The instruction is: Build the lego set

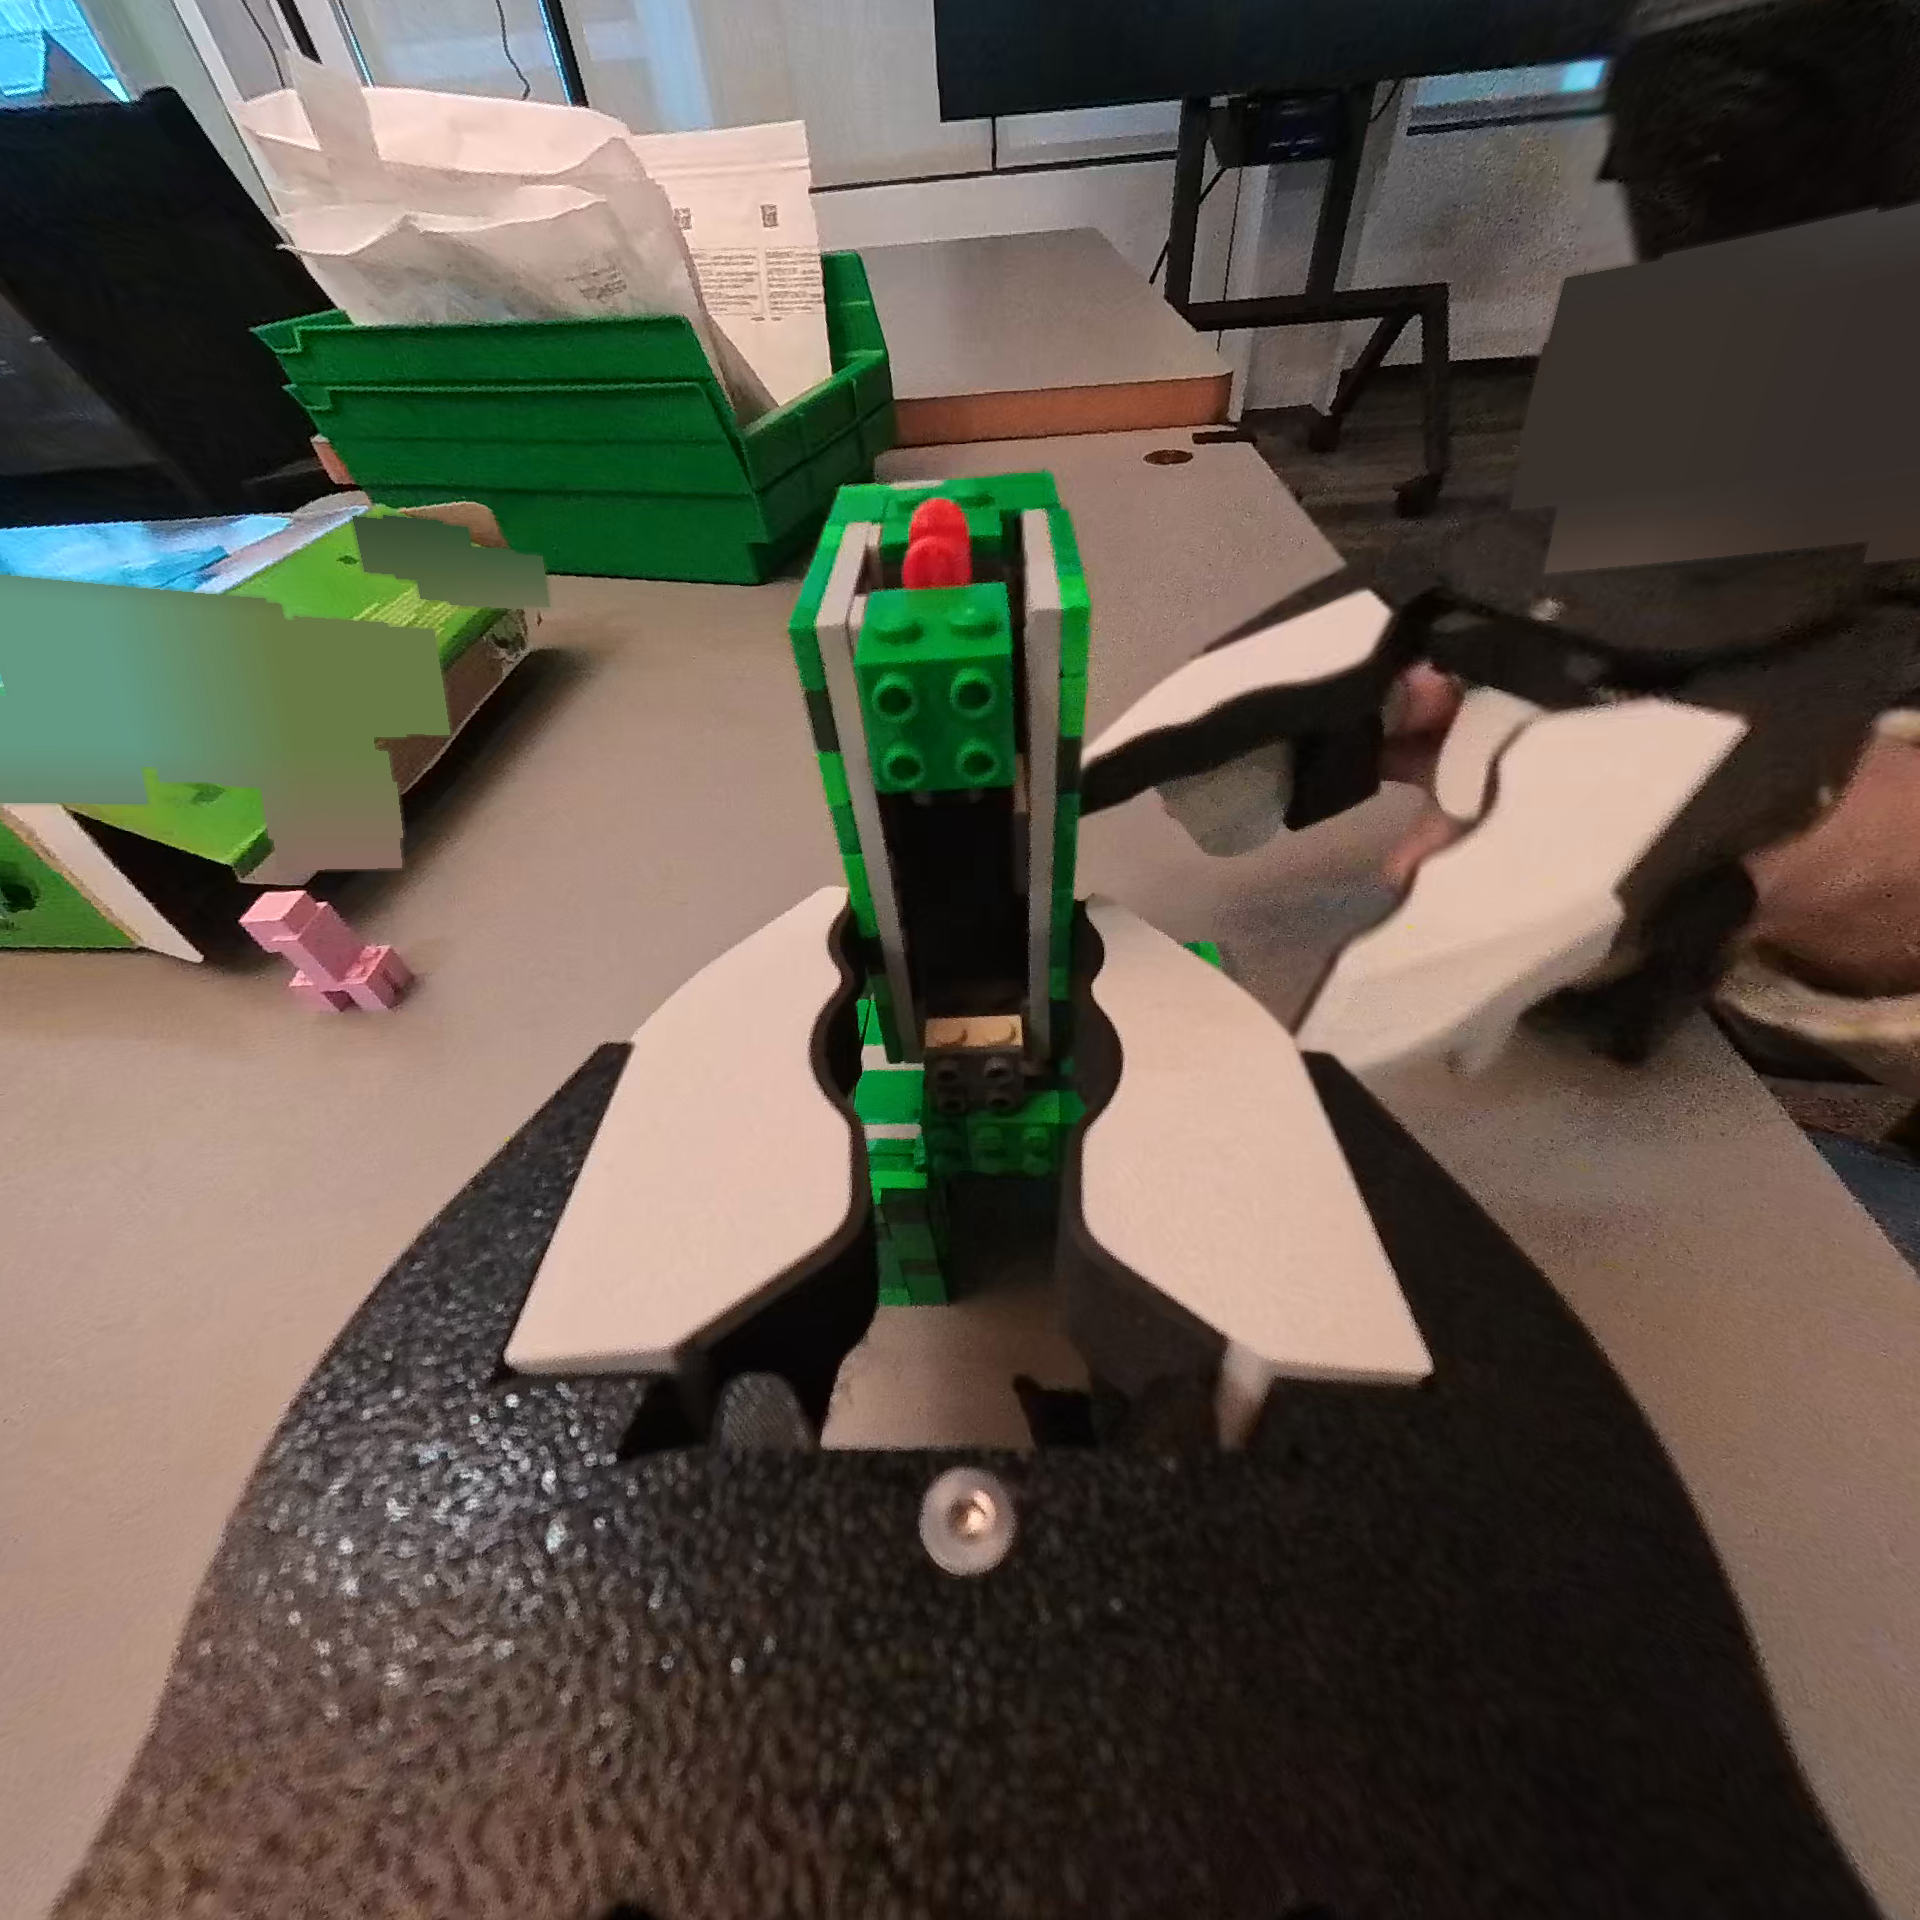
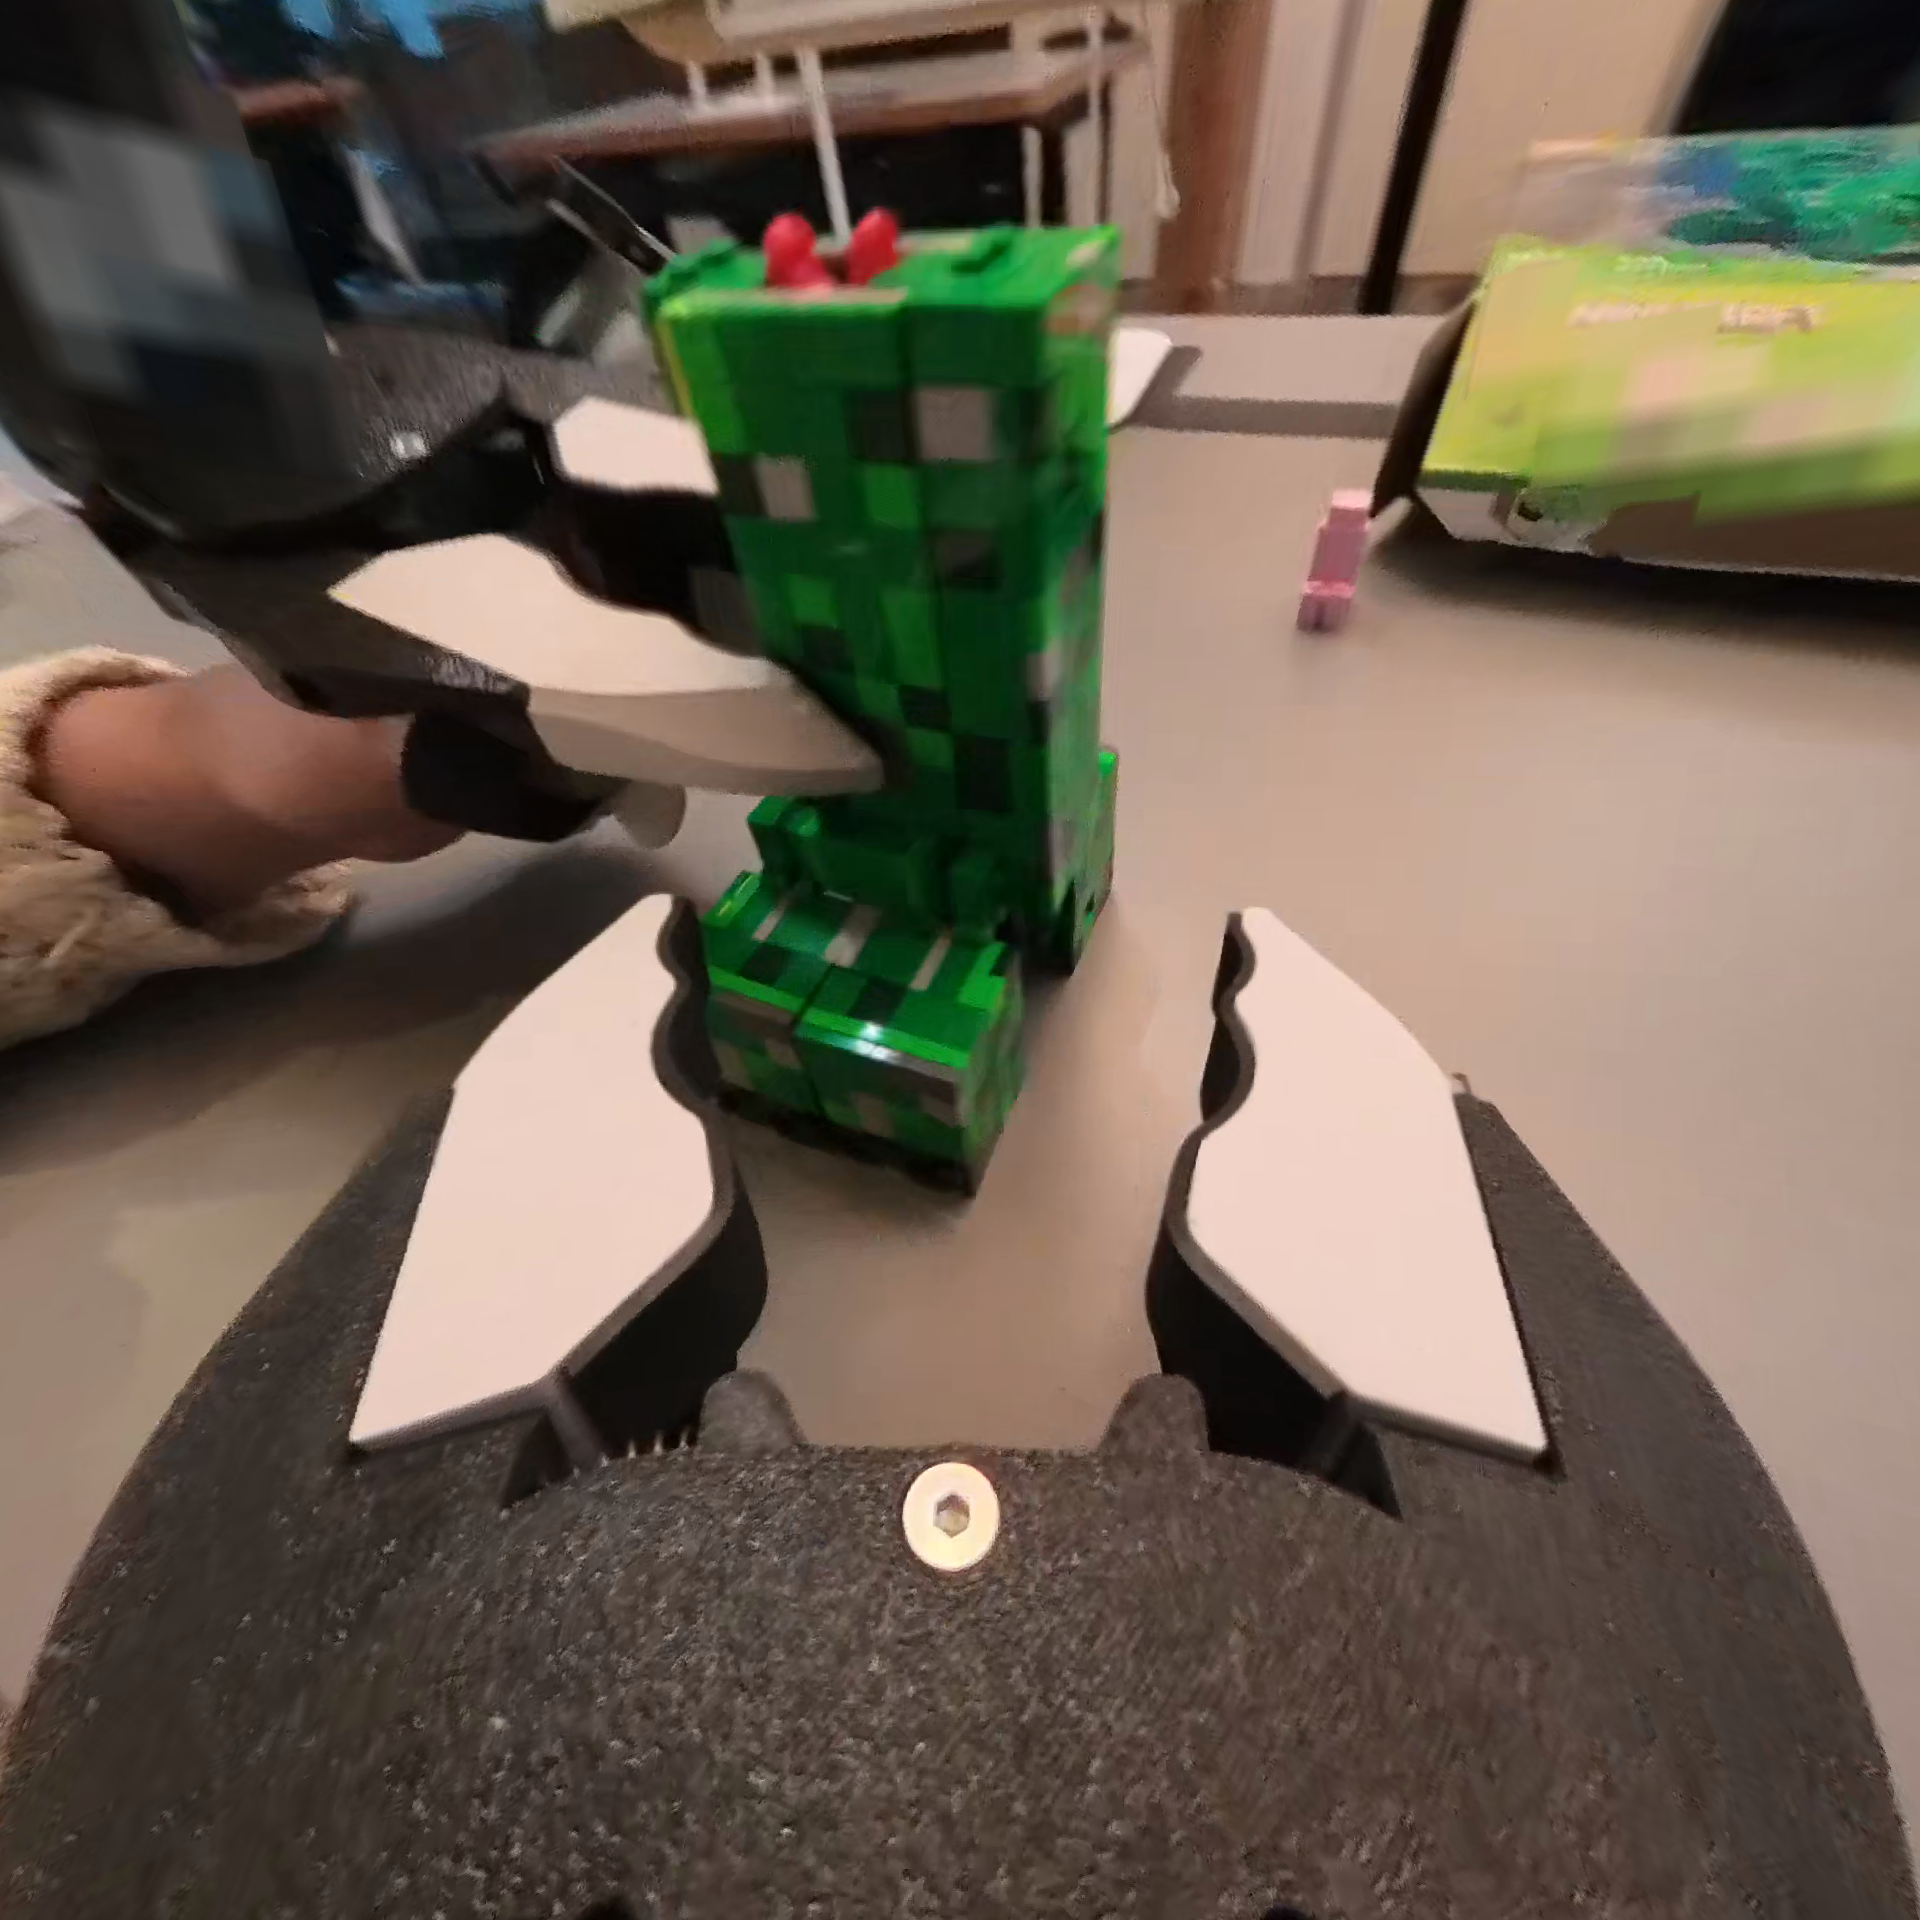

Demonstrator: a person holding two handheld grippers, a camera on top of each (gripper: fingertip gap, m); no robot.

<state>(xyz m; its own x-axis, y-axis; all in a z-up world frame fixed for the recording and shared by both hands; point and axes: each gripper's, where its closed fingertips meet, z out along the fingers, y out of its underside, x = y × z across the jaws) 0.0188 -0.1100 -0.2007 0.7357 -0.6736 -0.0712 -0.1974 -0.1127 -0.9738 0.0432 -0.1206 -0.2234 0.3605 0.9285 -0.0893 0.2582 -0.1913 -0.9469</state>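
Observation:
A tall green pixel-patterned lego figure (image 2: 914,582) stands upright on the grey table (image 2: 1455,831), with red pieces (image 2: 831,249) on top. Its open back (image 1: 951,727) shows a black hollow, grey rails and a green studded brick. My left gripper (image 1: 966,935) is shut on the figure's lower body, one finger on each side; it also shows in the right wrist view (image 2: 790,623). My right gripper (image 2: 956,935) is open and empty, low in front of the figure's feet, with its left finger close to one foot. It appears blurred in the left wrist view (image 1: 1205,894).
A small pink lego animal (image 1: 327,951) stands on the table beside the green lego box (image 1: 312,675), and both show in the right wrist view (image 2: 1335,561) (image 2: 1683,364). Stacked green bins (image 1: 582,426) holding white paper bags (image 1: 468,208) stand behind. A person's hand (image 2: 208,769) holds the left gripper. Across from one pair of fingers to the other is roughly 4 cm. From either gripper's tips it is about 20 cm to the small pink lego animal (image 1: 327,951).

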